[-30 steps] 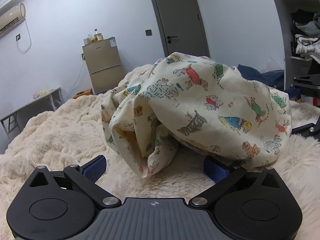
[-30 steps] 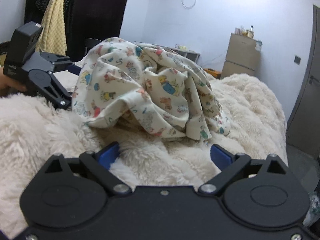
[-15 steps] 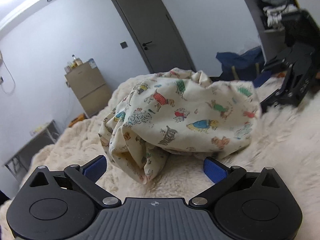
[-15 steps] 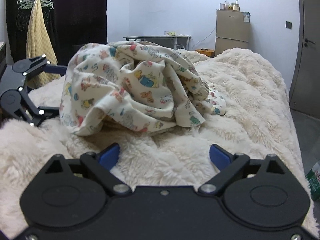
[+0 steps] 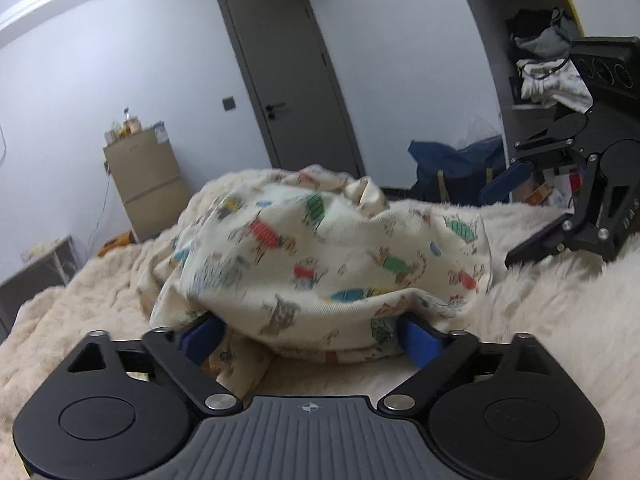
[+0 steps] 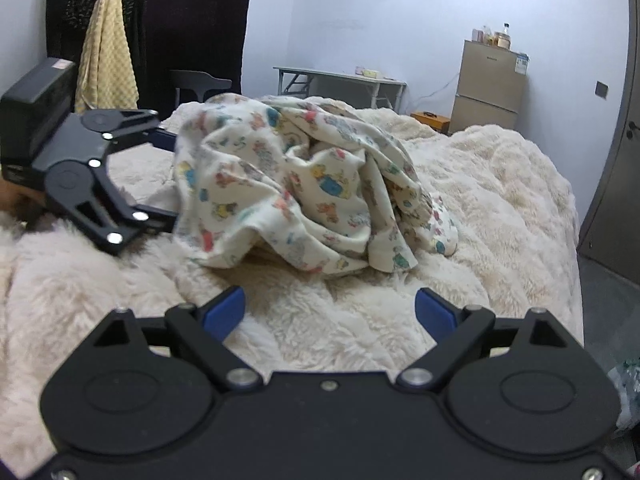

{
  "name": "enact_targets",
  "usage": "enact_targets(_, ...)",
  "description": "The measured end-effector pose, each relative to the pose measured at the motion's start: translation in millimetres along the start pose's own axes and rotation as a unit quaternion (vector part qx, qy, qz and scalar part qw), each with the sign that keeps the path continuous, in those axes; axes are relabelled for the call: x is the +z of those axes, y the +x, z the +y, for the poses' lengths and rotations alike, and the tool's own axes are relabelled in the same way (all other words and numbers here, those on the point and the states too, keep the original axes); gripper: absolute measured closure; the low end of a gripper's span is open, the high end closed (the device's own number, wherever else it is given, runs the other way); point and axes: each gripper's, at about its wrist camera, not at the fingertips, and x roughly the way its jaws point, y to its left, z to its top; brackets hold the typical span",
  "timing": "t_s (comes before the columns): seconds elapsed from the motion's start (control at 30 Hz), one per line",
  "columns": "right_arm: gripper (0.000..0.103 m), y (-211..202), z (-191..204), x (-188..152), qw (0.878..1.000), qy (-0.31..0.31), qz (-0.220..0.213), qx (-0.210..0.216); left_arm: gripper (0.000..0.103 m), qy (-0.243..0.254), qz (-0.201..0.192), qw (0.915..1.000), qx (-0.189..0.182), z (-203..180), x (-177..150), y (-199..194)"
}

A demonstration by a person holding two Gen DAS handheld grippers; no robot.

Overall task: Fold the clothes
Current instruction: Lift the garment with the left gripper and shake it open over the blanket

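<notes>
A crumpled cream garment (image 5: 332,268) printed with small coloured animals lies in a heap on a fluffy cream blanket (image 5: 560,320). My left gripper (image 5: 310,334) is open, its blue pads straddling the garment's near edge, with cloth between the jaws. In the right wrist view the garment (image 6: 296,188) sits mid-bed and my right gripper (image 6: 330,312) is open and empty, a short way in front of it over the blanket (image 6: 500,200). The left gripper (image 6: 160,180) shows there at the garment's left side; the right gripper (image 5: 516,220) shows at the far right of the left wrist view.
A grey door (image 5: 296,92), a small beige fridge (image 5: 144,184) and a blue bag (image 5: 456,172) stand beyond the bed. A shelf with clothes (image 5: 548,68) is at the right. A folding table (image 6: 340,84), a yellow towel on hangers (image 6: 106,48) and dark curtains stand behind.
My left gripper has moved forward so the garment's near edge now lies between its open jaws. The right gripper has shifted a little and stays open, short of the garment.
</notes>
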Motion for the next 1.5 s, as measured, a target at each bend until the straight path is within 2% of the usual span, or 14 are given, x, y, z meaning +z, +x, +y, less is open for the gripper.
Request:
enact_targets(0.07,0.011,1.8,1.5,-0.1,1.000,-0.002,0.001,0.001,0.083,-0.008,-0.016,0.9998,0.002,1.6,1.4,-0.1)
enact_targets(0.2,0.011,3.2,4.1,-0.9,1.000,-0.002,0.003,0.002,0.094,-0.056,-0.052,0.9970,0.013,23.0,3.4,-15.3)
enact_targets(0.27,0.011,4.3,4.3,-1.2,1.000,0.001,0.003,0.002,0.096,-0.087,-0.079,0.9917,0.053,45.6,3.2,-33.6)
enact_targets(0.47,0.011,5.7,5.8,-2.7,1.000,0.001,0.005,0.001,0.097,-0.198,-0.145,0.9514,0.186,123.9,-6.7,-100.0)
enact_targets(0.57,0.011,5.6,7.4,-3.0,1.000,-0.002,0.005,0.001,0.097,-0.258,-0.141,0.9168,0.270,164.9,-31.9,-122.8)
enact_targets(0.67,0.011,6.9,7.1,-3.6,1.000,-0.003,0.006,0.002,0.097,-0.314,-0.102,0.8934,0.305,195.3,-65.8,-127.7)
enact_targets(0.87,0.011,15.4,9.7,9.6,1.000,-0.008,0.003,0.008,0.089,-0.337,-0.001,0.8872,0.316,210.3,-119.3,-102.7)
enact_targets(0.9,0.011,18.1,8.0,13.6,1.000,-0.006,0.003,0.013,0.088,-0.345,0.007,0.8831,0.318,212.0,-127.3,-99.7)
enact_targets(0.97,0.011,22.5,8.3,19.8,1.000,-0.001,0.000,0.018,0.065,-0.371,0.033,0.8670,0.332,217.2,-147.9,-100.1)
enact_targets(1.07,0.011,27.2,8.9,24.8,1.000,0.009,-0.004,0.016,0.056,-0.392,0.030,0.8538,0.341,225.2,-169.3,-124.3)
enact_targets(1.2,0.011,29.7,11.6,20.6,1.000,0.012,-0.001,0.018,0.035,-0.378,0.010,0.8603,0.342,219.4,-154.2,-141.8)
enact_targets(1.27,0.011,31.1,11.4,17.6,1.000,0.013,0.003,0.018,0.017,-0.346,0.006,0.8901,0.297,209.5,-134.6,-128.3)
enact_targets(1.33,0.011,30.8,10.0,16.2,1.000,0.016,0.003,0.017,0.013,-0.308,0.004,0.9196,0.244,198.9,-113.8,-111.4)
enact_targets(1.5,0.010,28.8,8.5,15.5,1.000,0.021,0.000,0.016,0.013,-0.204,0.024,0.9637,0.170,161.4,-80.4,-55.6)
